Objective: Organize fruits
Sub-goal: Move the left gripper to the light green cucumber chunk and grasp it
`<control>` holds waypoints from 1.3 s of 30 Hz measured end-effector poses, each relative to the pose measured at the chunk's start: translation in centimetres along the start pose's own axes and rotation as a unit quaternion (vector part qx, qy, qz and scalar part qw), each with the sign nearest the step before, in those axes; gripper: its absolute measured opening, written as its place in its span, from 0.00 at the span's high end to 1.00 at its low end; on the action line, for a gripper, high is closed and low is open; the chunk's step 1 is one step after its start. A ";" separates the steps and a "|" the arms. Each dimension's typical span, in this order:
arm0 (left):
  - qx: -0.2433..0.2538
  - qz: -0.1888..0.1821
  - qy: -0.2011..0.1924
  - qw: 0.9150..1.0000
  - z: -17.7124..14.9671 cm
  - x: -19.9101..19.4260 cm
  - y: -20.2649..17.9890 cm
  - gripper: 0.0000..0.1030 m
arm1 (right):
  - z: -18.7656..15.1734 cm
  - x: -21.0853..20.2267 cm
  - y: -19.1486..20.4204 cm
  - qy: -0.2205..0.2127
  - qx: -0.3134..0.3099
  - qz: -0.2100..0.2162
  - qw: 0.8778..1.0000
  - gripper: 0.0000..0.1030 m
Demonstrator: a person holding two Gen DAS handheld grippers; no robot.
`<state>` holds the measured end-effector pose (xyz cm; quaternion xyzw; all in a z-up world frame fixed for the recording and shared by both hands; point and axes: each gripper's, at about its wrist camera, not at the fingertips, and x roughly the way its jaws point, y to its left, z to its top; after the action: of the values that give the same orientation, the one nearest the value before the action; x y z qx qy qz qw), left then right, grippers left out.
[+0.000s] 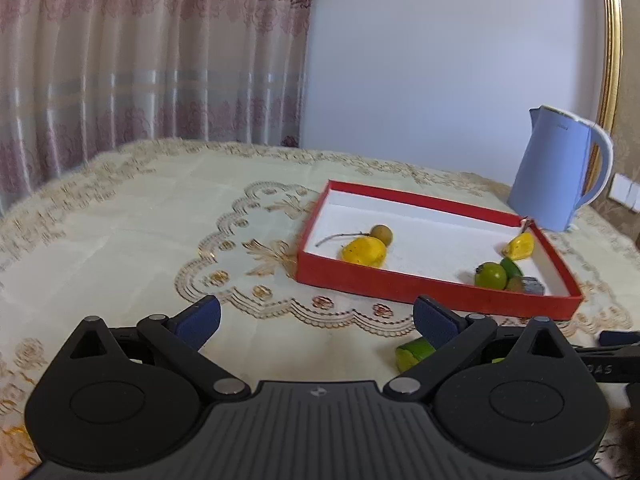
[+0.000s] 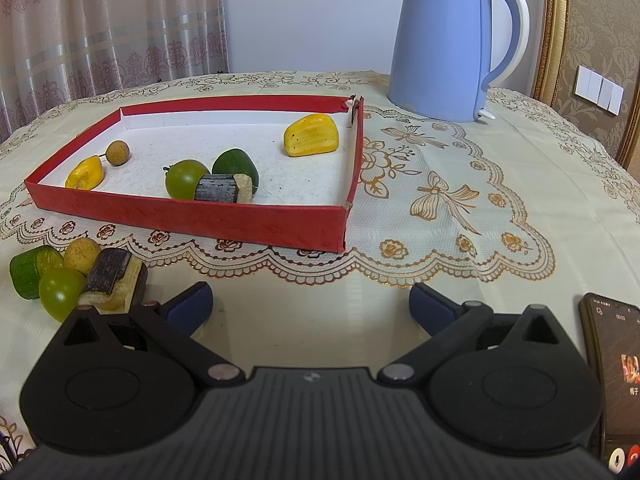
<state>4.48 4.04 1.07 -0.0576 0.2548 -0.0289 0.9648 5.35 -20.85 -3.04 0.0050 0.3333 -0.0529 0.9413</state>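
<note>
The left gripper [image 1: 316,320] fills the bottom of its view, its blue-padded fingers spread wide with nothing between them, over bare tablecloth [image 1: 132,232]. The right gripper [image 2: 310,306] is likewise spread wide and empty, low in its own frame, over a glossy patch of cloth.

Only the right wrist view shows the loose pile at lower left, just beside the left finger: a cut green cylinder [image 2: 26,276], a round tan fruit [image 2: 82,255], a smooth green grape-like fruit [image 2: 60,294] and a dark-barked chunk with pale fibrous flesh [image 2: 114,280], all touching. The left wrist view catches just a green piece [image 1: 414,354] of that area, peeking from behind its right finger at lower centre-right. The phone [image 2: 612,388], screen lit, appears only at the right wrist view's lower right edge.

Beyond lies the shallow red cardboard tray [image 2: 192,220] with a white lining and a torn far corner. Inside it, in the right wrist view: a yellow wedge [image 2: 85,174] and a small brown ball on a stem [image 2: 117,153] at left; a round green fruit [image 2: 186,179], a darker green one [image 2: 235,166] and a second bark-skinned chunk [image 2: 222,189] clustered in the middle; a larger yellow block [image 2: 312,135] near the upper right corner. The left wrist view sees the same tray [image 1: 400,288] from its other side, at centre right.

A smooth pale-blue kettle [image 2: 440,40] with a white-edged handle stands behind the tray, upper right in both views. The cloth is cream lace with gold scalloped embroidery; patterned curtains [image 1: 140,52] hang at upper left.
</note>
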 end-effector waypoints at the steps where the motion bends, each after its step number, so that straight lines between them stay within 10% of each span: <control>1: -0.006 -0.010 0.001 1.000 -0.1 0.0 0.2 0.00 | 0.0 0.0 0.0 0.000 0.000 0.000 1.000 0.00; 5: 0.010 -0.027 -0.016 0.999 -0.5 -0.7 -0.4 0.00 | 0.4 -0.7 -0.5 0.001 -0.002 0.005 1.000 0.00; 12: 0.085 -0.005 -0.031 0.996 -0.6 -0.9 -3.1 0.00 | -3.1 -10.9 -1.3 -0.230 0.044 -0.011 0.972 0.00; 15: 0.086 -0.002 -0.022 0.996 -0.4 -0.5 -3.8 0.00 | -2.8 -10.9 -1.9 -0.171 0.047 0.056 0.983 0.00; 34: 0.108 0.032 -0.001 0.994 -1.7 0.4 -3.1 0.00 | -4.8 -12.1 1.9 -0.181 -0.073 0.047 0.980 0.01; 39: 0.134 0.007 -0.008 0.991 -2.1 0.1 -3.8 0.01 | -4.9 -11.5 2.5 -0.173 -0.080 0.052 0.980 0.17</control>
<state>3.47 0.03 -0.31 0.0741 0.2412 -0.0552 0.9661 -6.31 -17.05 0.33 -0.0620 0.1674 0.0226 0.9837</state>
